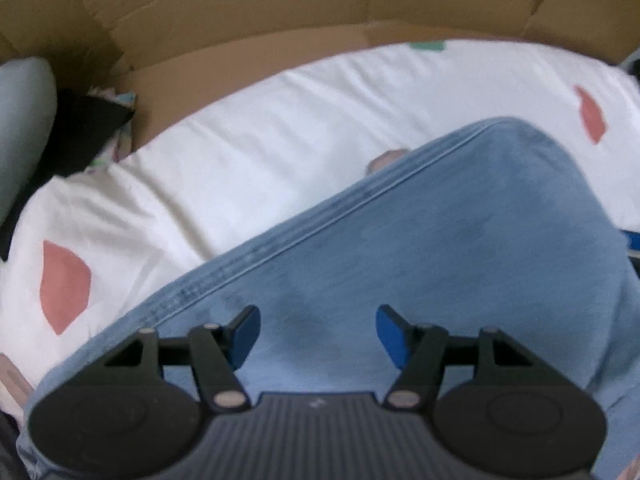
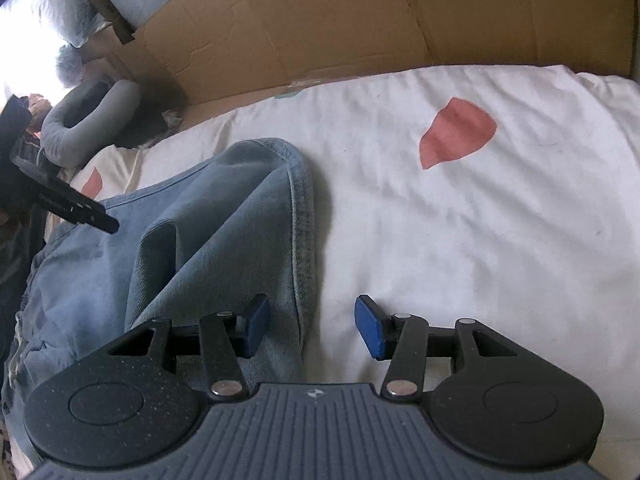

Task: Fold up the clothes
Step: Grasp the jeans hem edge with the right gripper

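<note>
Hovering closest to the lens in the left wrist view, the left black two-finger gripper with blue pads is held with its jaws apart and nothing between them, directly above the flat light-blue denim garment. A pinch from there could be missed, since only smooth cloth lies under the pads and no edge is offered; the stitched side seam runs away toward 11 o'clock of the pads. In the right wrist view the right black two-finger gripper with blue pads is likewise seen apart and empty, its left pad over the garment's rumpled edge and its right pad over the white bedsheet with red leaf shapes. If the jaws were closed there, the sheet could be caught together with the denim hem, which rises toward 12 o'clock, and both would be dragged. A raised ridge of cloth at 10 o'clock could be trapped as a crease inside any fold. Farther off, at 12 o'clock, the brown flattened cardboard sheet stands against the bed's far side, and a fold swung too wide could be brushed against it.
</note>
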